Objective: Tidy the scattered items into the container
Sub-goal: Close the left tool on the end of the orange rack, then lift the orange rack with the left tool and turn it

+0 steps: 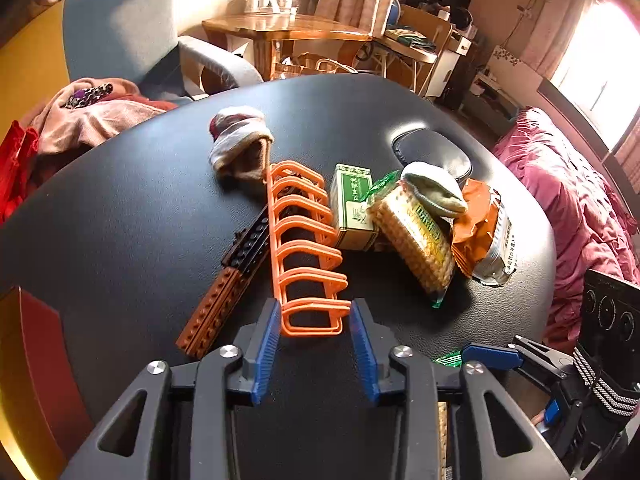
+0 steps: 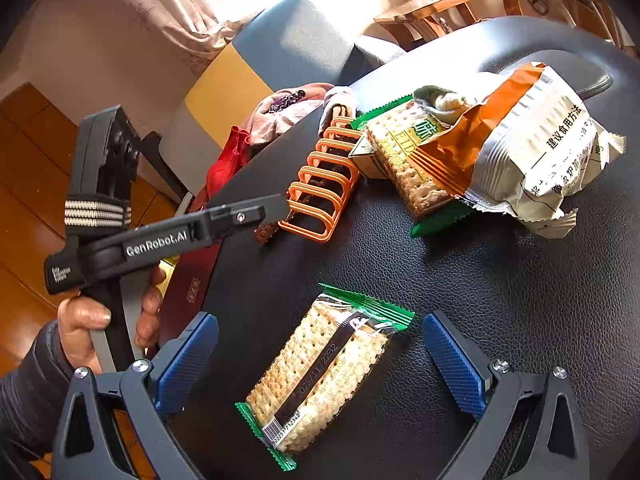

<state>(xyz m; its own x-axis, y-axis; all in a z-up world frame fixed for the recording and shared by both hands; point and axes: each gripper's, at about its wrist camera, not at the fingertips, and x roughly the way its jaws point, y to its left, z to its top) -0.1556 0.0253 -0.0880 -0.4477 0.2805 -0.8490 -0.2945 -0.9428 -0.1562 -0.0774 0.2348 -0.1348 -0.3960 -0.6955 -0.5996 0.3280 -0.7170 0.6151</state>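
Two tongs are in my views over the black desk (image 1: pixel 140 200). My left tongs (image 1: pixel 312 344) stand partly apart, with the near end of the orange rack (image 1: pixel 306 256) just between the blue pads (image 1: pixel 266 352); I see a gap on both sides, so nothing is clamped. Beside the rack on its left lies a brown and black block bar (image 1: pixel 228 280), and at its far end a rolled sock (image 1: pixel 240 140). To the right of the rack I see a green box (image 1: pixel 352 208), a cracker pack (image 1: pixel 416 236) leaning on it, a pale sock (image 1: pixel 434 188) on top of that pack, and an orange and silver bag (image 1: pixel 484 236) touching it.

My right tongs (image 2: pixel 320 364) are spread wide, with a second cracker pack (image 2: pixel 320 376) lying flat on the desk between the pads (image 2: pixel 452 364), touched by neither. A hand (image 2: pixel 100 320) in a dark sleeve grips the left tool's handle at the left of that view.

I cannot tell which thing is the container. A dark red panel (image 1: pixel 44 360) shows at the desk's left edge.
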